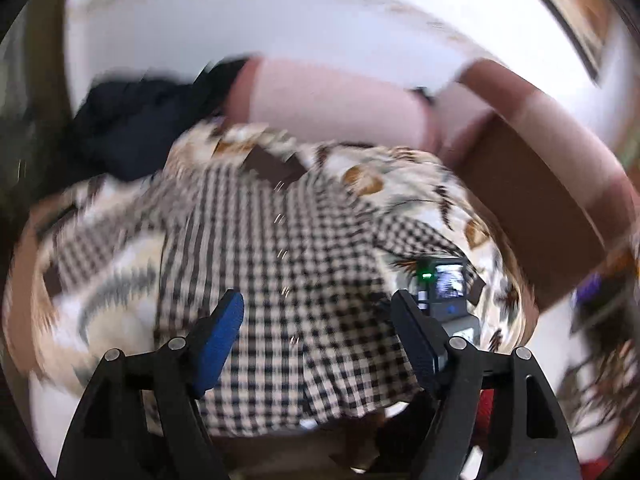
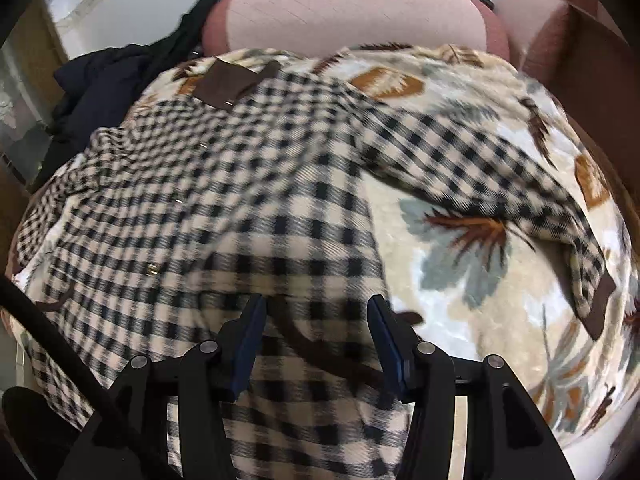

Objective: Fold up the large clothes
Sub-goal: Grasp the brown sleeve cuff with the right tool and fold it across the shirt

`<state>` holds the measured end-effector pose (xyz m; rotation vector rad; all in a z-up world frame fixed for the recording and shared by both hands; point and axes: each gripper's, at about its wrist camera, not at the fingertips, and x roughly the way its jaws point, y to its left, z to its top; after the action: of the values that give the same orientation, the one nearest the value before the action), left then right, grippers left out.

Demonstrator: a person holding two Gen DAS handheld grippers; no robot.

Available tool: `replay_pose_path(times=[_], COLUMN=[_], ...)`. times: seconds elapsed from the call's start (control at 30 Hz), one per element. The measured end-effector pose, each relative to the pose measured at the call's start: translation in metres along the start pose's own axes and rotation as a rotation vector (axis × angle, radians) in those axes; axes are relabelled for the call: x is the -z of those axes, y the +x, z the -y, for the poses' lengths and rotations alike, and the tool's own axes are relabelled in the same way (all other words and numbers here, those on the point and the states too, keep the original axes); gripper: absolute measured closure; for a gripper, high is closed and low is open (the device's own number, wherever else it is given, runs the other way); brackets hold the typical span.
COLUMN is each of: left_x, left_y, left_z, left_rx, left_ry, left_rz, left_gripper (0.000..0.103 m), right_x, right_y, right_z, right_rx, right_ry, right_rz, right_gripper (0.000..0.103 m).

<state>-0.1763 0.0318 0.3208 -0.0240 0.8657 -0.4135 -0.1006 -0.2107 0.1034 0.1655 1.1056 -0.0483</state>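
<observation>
I count one black-and-cream checked flannel shirt (image 2: 248, 208), one cream blanket with grey and brown leaf print (image 2: 472, 240), one dark navy garment heap (image 2: 100, 80), two pink pillows (image 2: 352, 12) (image 2: 528, 16). My two black grippers: left (image 1: 318, 312), right (image 2: 316, 320). Brown patches on shirt: I make out three.

A checked shirt (image 2: 224, 200) lies spread on a patterned blanket (image 2: 472, 240). Behind the blanket sits a cushion (image 2: 352, 16). A dark garment (image 2: 104, 80) lies left of the cushion.
</observation>
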Motion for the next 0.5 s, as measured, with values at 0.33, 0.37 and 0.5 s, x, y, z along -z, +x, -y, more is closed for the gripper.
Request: replay_pose_path(times=[0.33,0.37,0.5], left_x=[-0.012,-0.012,-0.018], left_y=[0.013,0.015,0.025], left_z=[0.035,0.034,0.032], left_rx=[0.049,0.066,0.060], left_ry=[0.103,0.091,0.046], left_rz=[-0.086,-0.091,-0.084], left_gripper=[0.027,0.027,0.027], right_x=[0.006,0.007,0.013], right_y=[0.001,0.000,-0.004], right_z=[0.085,0.094,0.126], right_rx=[0.102,0.108,0.122], right_ry=[0.196,0.218,0.293], right_rz=[-0.047,-0.044,-0.028], right_gripper=[0.046,0.046,0.046])
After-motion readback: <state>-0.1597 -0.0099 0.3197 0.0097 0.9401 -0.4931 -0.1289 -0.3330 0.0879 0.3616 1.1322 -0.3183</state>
